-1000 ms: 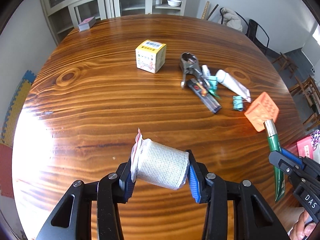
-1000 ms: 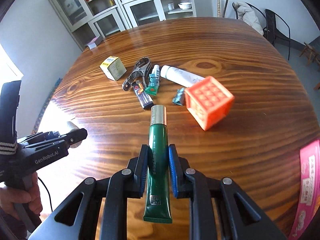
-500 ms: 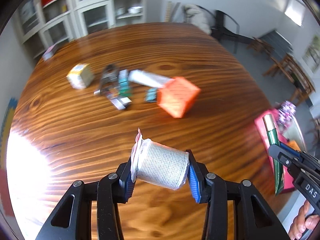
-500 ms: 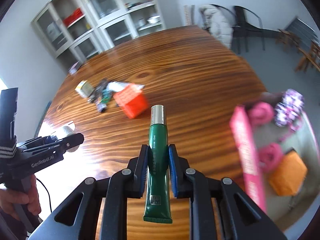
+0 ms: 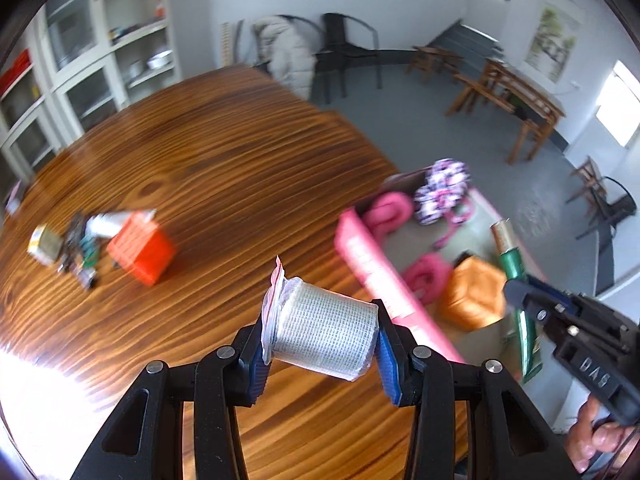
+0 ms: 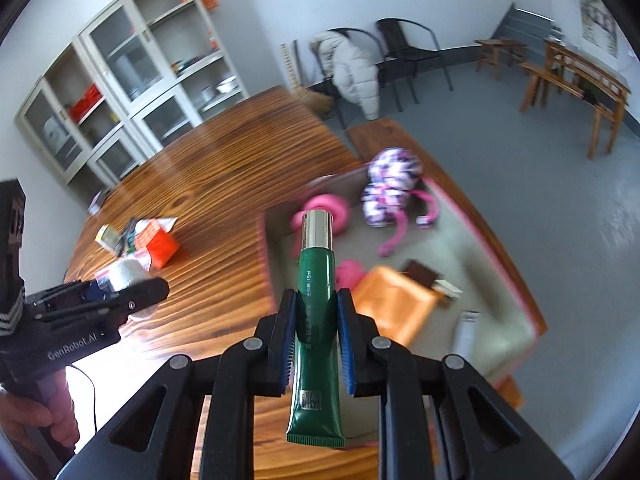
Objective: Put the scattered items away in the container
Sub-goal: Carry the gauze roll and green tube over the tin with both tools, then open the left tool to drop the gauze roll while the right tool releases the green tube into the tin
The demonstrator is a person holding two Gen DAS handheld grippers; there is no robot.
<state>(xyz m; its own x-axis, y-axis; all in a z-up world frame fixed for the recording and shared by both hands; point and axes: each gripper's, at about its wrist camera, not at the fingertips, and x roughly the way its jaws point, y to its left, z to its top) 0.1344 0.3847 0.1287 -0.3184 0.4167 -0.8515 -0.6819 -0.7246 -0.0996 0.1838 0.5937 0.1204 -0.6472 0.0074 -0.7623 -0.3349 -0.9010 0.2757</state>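
- Container (image 6: 516, 276), pink-rimmed with a grey-green floor, sits at the right edge of the wooden surface (image 5: 208, 152); a second ago only a sliver of its rim showed in either wrist view, and now it fills the right half of both.
- Meaning, as a judgement: both carried items are close to the drop, the right one first.
- Right gripper (image 6: 316, 344): jaws nearly closed, pads pressing the sides of a green tube (image 6: 316, 320), silver cap pointing away, cap end over the container's near-left part.
- Left gripper (image 5: 320, 344): jaws part open, clamped on the two ends of a white mesh-wrapped roll (image 5: 324, 336) lying crosswise; it hangs over bare wood just left of the container's pink wall.
- Inside the container: pink rings (image 6: 324, 210), a floral pouch (image 6: 388, 188) with pink cord, an orange block (image 6: 392, 308), a small dark box (image 6: 420, 272), a white tube (image 6: 464, 332).
- Left behind, far left on the surface: orange cube (image 5: 142, 250), small box (image 5: 44, 244) and a blurred cluster of small items.
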